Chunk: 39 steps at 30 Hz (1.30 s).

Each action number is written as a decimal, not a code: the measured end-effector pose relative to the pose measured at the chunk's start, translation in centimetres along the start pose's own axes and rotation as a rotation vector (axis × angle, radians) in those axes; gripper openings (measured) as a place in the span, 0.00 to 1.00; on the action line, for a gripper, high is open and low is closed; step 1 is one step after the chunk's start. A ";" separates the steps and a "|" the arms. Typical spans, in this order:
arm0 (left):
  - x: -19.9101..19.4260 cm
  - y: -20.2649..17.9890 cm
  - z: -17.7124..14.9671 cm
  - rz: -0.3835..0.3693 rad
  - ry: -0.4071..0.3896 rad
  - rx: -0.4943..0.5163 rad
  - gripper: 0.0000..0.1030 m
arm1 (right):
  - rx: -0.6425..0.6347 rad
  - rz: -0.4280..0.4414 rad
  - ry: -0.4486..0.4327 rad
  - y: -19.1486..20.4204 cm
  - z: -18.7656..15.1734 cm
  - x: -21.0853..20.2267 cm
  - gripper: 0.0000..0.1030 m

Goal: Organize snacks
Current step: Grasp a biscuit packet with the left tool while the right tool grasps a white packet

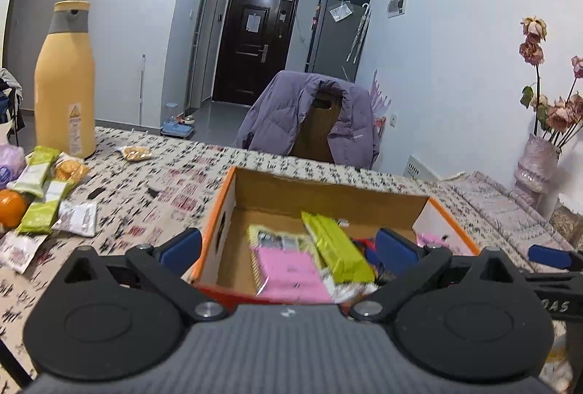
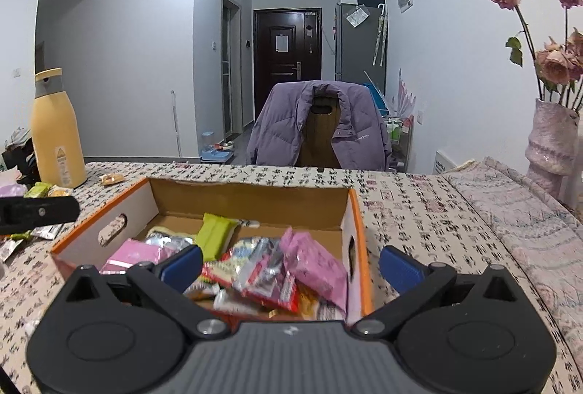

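Note:
An open cardboard box with an orange rim (image 1: pixel 218 212) (image 2: pixel 251 197) sits on the patterned table and holds several snack packets: a green bar (image 1: pixel 337 246) (image 2: pixel 216 233), pink packs (image 1: pixel 291 275) (image 2: pixel 315 266), and a red one (image 2: pixel 269 284). My left gripper (image 1: pixel 289 248) is open and empty, above the box's near left corner. My right gripper (image 2: pixel 291 268) is open and empty, over the box's near right corner. Loose snacks lie at the table's left: green bars (image 1: pixel 38 172), a white packet (image 1: pixel 76 217).
A tall yellow bottle (image 1: pixel 65 81) (image 2: pixel 56 130) stands at the back left, a small packet (image 1: pixel 135 152) beside it. An orange (image 1: pixel 11 208) lies at the left edge. A vase of dried roses (image 2: pixel 552 142) stands right. A chair with a purple jacket (image 2: pixel 320 124) is behind the table.

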State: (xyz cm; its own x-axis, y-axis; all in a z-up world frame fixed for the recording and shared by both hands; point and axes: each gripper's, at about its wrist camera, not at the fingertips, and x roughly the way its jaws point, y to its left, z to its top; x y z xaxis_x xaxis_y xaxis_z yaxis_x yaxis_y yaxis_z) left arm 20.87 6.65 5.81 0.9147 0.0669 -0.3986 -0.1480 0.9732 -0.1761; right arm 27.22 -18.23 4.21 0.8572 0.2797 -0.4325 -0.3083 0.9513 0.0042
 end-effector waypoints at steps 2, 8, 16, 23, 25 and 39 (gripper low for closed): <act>-0.7 0.4 -0.8 0.001 0.014 0.005 1.00 | -0.001 -0.004 0.000 -0.4 -0.8 -0.9 1.00; -2.4 1.5 -3.4 0.006 0.048 0.022 1.00 | -0.006 -0.013 0.021 -1.5 -3.6 -3.4 1.00; -3.6 3.0 -6.7 0.022 0.113 0.048 1.00 | -0.020 -0.047 0.087 -3.2 -7.6 -5.7 1.00; -4.1 4.4 -8.9 0.034 0.152 0.050 1.00 | -0.026 -0.079 0.148 -4.7 -9.6 -6.5 1.00; -3.9 4.7 -9.1 0.039 0.165 0.036 1.00 | -0.021 -0.087 0.167 -5.1 -10.0 -6.4 1.00; -3.7 4.4 -9.4 0.021 0.166 0.035 1.00 | 0.028 -0.039 0.304 -7.3 -10.2 -2.4 1.00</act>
State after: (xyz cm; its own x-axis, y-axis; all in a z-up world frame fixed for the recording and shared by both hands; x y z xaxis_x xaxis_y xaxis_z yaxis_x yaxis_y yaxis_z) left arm 13.25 8.66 -1.94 0.8364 0.0534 -0.5455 -0.1510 0.9792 -0.1357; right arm 23.21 -27.16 -3.99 0.7042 0.1950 -0.6827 -0.2624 0.9649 0.0050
